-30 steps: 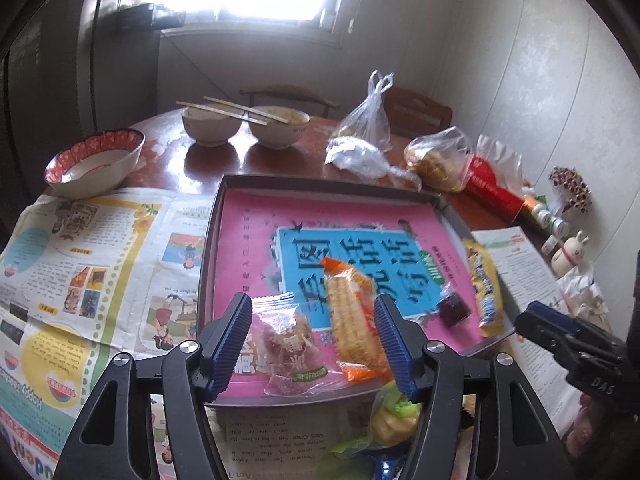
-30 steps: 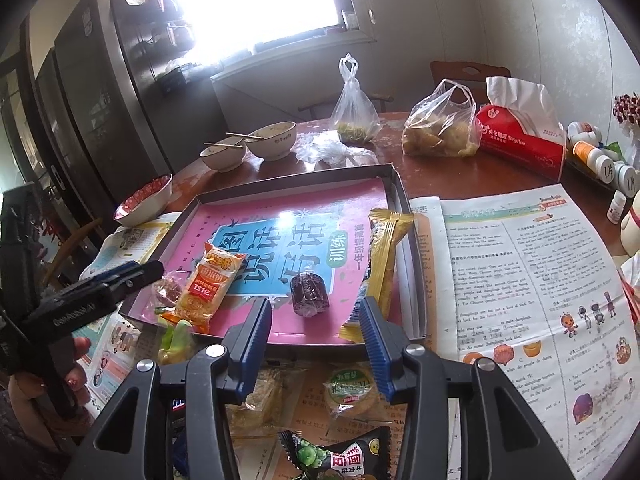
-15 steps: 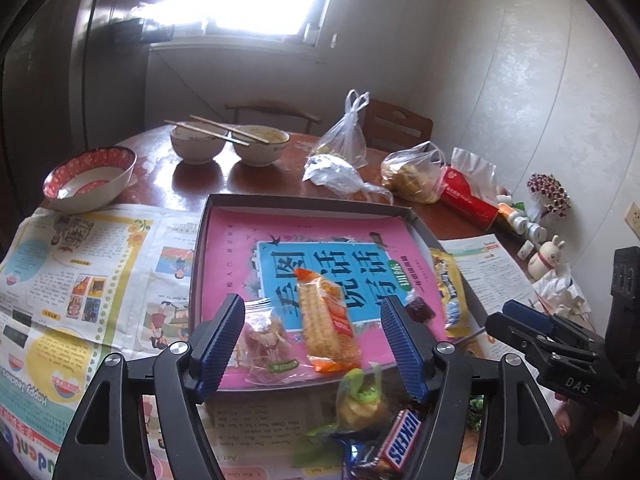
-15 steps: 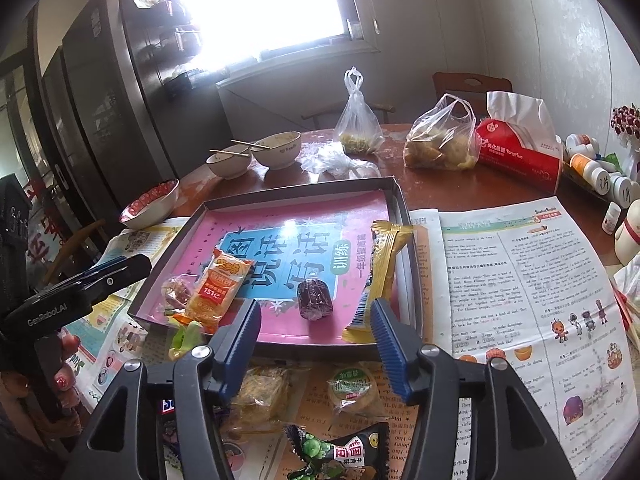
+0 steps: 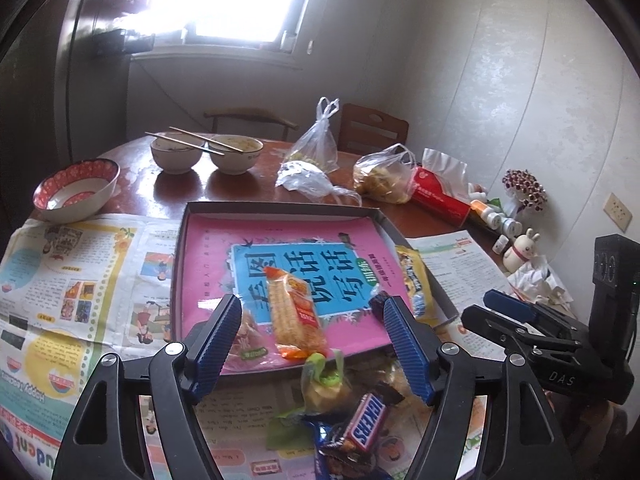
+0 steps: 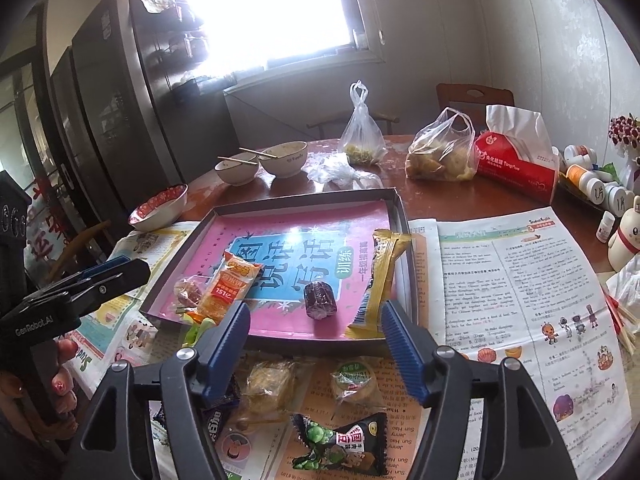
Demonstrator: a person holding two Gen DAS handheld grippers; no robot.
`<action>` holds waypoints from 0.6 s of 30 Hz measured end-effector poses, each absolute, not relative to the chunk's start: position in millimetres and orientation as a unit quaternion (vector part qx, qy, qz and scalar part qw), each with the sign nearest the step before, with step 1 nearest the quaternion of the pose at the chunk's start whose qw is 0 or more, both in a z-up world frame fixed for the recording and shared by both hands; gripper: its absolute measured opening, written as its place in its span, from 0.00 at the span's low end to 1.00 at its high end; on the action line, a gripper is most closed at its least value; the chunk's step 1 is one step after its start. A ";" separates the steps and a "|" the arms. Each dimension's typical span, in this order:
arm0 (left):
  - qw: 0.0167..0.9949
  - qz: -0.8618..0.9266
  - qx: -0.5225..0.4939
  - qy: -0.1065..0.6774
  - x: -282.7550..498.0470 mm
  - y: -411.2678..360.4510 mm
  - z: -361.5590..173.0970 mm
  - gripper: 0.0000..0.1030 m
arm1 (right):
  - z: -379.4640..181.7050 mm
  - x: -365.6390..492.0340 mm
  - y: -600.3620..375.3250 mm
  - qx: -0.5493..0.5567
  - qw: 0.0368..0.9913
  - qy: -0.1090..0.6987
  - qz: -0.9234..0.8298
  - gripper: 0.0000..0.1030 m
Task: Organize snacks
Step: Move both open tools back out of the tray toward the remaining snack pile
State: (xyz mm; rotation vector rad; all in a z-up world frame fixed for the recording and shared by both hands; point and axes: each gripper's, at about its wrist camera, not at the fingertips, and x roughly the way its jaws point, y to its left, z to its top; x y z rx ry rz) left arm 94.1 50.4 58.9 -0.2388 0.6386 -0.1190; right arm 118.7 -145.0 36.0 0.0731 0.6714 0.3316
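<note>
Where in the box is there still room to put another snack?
The far half of the tray is bare, up to its back wall. There is also a gap between the orange packet and the dark round sweet. The near left corner is crowded, and the gold bar fills the right side.

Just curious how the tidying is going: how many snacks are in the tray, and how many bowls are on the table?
Snacks in tray: 4
Bowls: 3
Total: 7

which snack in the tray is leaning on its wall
The long gold packet, propped against the tray right wall; the other three lie flat.
</note>
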 end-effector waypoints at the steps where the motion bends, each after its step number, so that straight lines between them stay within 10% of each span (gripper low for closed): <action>1: 0.940 -0.059 -0.117 0.315 94.2 49.8 58.7 0.74 | 36.7 117.5 -144.9 0.035 0.931 0.327 0.162 0.68; 18: 0.937 -0.076 -0.101 0.326 81.9 37.3 58.3 0.74 | 44.1 103.3 -146.3 0.028 0.934 0.314 0.167 0.77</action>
